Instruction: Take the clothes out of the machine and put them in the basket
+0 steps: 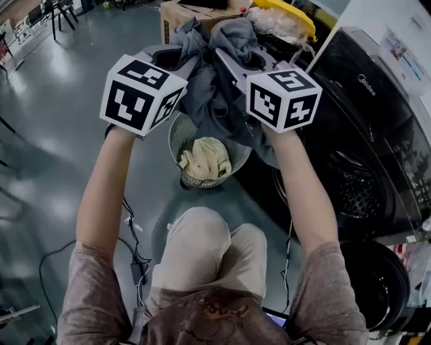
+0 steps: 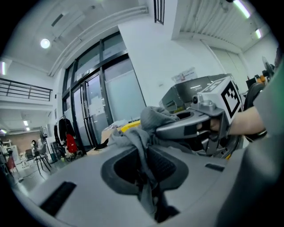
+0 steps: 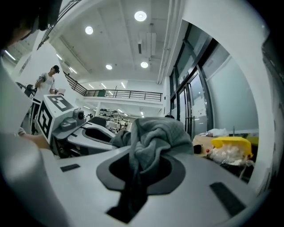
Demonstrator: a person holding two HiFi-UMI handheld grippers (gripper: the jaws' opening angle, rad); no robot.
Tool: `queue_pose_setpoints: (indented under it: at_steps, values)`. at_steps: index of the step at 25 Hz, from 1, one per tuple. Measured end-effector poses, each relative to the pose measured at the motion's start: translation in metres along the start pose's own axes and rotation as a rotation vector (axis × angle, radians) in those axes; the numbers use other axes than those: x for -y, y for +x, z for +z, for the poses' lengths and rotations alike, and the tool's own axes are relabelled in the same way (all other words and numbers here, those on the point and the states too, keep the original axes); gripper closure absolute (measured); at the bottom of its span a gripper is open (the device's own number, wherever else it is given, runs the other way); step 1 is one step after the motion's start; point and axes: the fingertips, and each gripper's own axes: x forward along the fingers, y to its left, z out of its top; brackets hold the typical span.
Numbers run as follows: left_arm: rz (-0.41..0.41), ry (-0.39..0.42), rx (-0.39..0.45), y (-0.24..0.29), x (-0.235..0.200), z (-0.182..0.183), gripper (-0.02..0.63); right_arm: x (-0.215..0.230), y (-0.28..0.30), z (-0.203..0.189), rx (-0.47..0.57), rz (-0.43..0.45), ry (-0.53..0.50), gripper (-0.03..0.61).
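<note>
A grey garment (image 1: 214,87) hangs bunched between both grippers, held high above the wire basket (image 1: 176,135). My left gripper (image 1: 183,48) is shut on one end of the grey garment (image 2: 142,146), the cloth pinched between its jaws. My right gripper (image 1: 227,48) is shut on the other end of this garment (image 3: 153,142), which bulges over its jaws. A cream garment (image 1: 204,160) lies in the basket. The black washing machine (image 1: 377,135) stands at the right, its drum opening (image 1: 353,192) dark and its door (image 1: 374,283) swung down open.
A cardboard box (image 1: 176,15) and a yellow-lidded bin with plastic bags (image 1: 286,17) stand beyond the basket. Cables (image 1: 135,249) trail on the grey floor by the person's legs. The right gripper (image 2: 208,119) shows close beside the left one.
</note>
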Motion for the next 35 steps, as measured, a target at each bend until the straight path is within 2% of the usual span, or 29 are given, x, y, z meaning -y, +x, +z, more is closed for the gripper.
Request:
queue_pose_setpoints:
  at_steps: [4, 12, 17, 20, 22, 25, 28, 35]
  values:
    - [-0.048, -0.034, -0.053, 0.022, 0.021, -0.042, 0.552, 0.010, -0.001, -0.052, -0.061, -0.010, 0.051, 0.517]
    - [-0.173, -0.142, -0.217, 0.064, 0.076, -0.159, 0.551, 0.017, -0.003, -0.195, -0.254, -0.038, 0.208, 0.512]
    - [-0.230, -0.179, -0.339, 0.078, 0.111, -0.228, 0.542, 0.006, -0.009, -0.271, -0.369, -0.047, 0.230, 0.497]
    - [-0.247, -0.186, -0.398, 0.079, 0.128, -0.259, 0.526, 0.000, -0.020, -0.302, -0.424, -0.058, 0.275, 0.463]
    - [-0.248, -0.183, -0.437, 0.078, 0.135, -0.277, 0.497, -0.004, -0.028, -0.318, -0.462, -0.066, 0.296, 0.408]
    - [-0.232, -0.216, -0.435, 0.072, 0.138, -0.289, 0.479, -0.007, -0.045, -0.333, -0.504, -0.083, 0.306, 0.357]
    - [-0.244, -0.259, -0.388, 0.068, 0.145, -0.278, 0.479, -0.005, -0.067, -0.333, -0.489, -0.128, 0.297, 0.354]
    - [-0.324, -0.236, -0.324, 0.067, 0.193, -0.246, 0.476, 0.010, -0.152, -0.335, -0.460, -0.271, 0.349, 0.333]
